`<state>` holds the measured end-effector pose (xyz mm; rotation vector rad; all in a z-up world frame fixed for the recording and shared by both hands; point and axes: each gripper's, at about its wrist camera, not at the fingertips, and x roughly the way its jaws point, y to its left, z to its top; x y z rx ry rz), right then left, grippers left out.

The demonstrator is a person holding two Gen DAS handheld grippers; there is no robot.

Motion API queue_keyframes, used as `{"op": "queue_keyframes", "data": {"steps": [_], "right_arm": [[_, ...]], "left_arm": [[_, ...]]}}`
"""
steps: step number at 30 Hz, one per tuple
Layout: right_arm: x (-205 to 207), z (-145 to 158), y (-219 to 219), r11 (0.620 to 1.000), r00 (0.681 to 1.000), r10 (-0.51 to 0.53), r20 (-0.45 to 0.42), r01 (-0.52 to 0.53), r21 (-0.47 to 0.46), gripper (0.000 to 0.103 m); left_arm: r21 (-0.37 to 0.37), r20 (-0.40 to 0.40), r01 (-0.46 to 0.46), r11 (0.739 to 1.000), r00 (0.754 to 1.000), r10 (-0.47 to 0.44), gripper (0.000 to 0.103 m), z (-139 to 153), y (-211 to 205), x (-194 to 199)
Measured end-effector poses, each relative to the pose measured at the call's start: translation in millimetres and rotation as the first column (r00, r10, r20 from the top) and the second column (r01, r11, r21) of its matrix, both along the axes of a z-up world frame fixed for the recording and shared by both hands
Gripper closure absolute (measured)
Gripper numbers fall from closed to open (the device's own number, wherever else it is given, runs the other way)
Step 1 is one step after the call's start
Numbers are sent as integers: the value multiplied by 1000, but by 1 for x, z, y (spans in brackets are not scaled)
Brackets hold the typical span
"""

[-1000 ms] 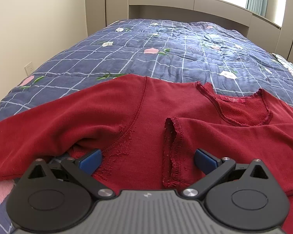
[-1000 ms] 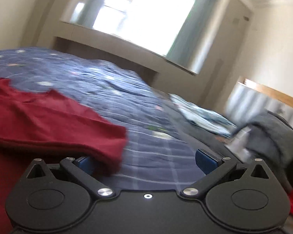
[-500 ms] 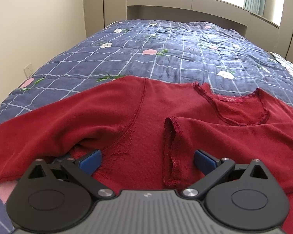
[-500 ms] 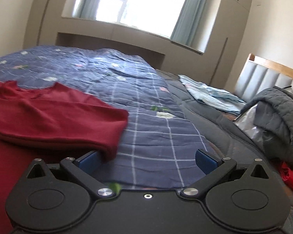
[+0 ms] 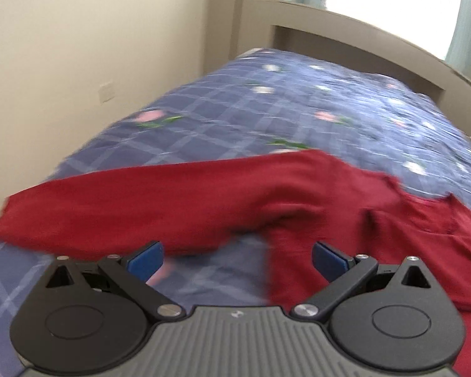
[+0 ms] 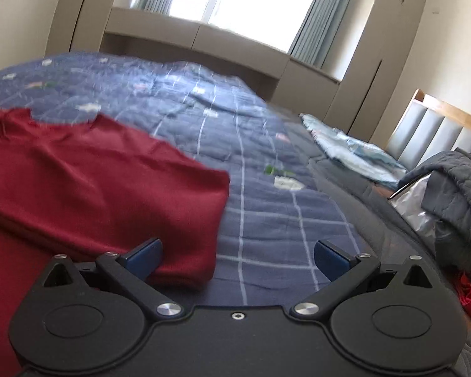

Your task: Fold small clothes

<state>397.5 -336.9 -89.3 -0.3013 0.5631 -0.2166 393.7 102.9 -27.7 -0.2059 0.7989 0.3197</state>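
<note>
Red knit sweater (image 5: 223, 201) lies spread on the blue checked floral quilt (image 5: 267, 119) covering the bed, just ahead of both grippers. Left gripper (image 5: 237, 256) and right gripper (image 6: 237, 256) fingers are spread, empty. Beyond, a grey jacket (image 6: 455, 182).

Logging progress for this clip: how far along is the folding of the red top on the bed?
Early stage. Done: one sleeve already lies folded across the chest of the red top, spread on the blue quilt. In hand: nothing; the left gripper and right gripper are both open, the left facing the other sleeve, which lies stretched out. Left: folding that sleeve in, then the body.
</note>
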Motion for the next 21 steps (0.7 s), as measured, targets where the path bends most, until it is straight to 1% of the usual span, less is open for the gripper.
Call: {"op": "queue_keyframes", "data": {"steps": [2, 4, 7, 11, 14, 15, 18, 21], "right_arm": [[-8, 7, 3, 1000, 1000, 15, 19, -16, 20, 1], [-17, 14, 9, 998, 999, 40, 25, -41, 39, 1], [-33, 23, 26, 992, 993, 116, 27, -117, 48, 1], [-54, 33, 51, 972, 977, 212, 32, -214, 100, 1], [-64, 37, 71, 946, 961, 276, 1, -272, 177, 1], [-68, 38, 78, 936, 955, 296, -7, -289, 202, 1], [-79, 36, 100, 908, 934, 357, -20, -342, 242, 1], [-88, 31, 120, 893, 920, 391, -36, -370, 257, 1]], "left_arm": [[17, -13, -69, 997, 997, 69, 0, -1, 28, -11], [25, -15, -143, 989, 990, 144, 0, -2, 58, -23], [8, -25, -245, 970, 969, 245, 0, -5, 99, -38], [-26, 5, -362, 932, 932, 362, 0, -9, 145, -62], [-69, 3, -446, 892, 894, 448, 0, -16, 173, -75], [-100, 0, -474, 875, 879, 476, 0, -20, 182, -79], [-163, 27, -515, 841, 850, 526, 0, -25, 194, -89], [-200, 67, -545, 814, 822, 566, 2, -25, 196, -92]]}}
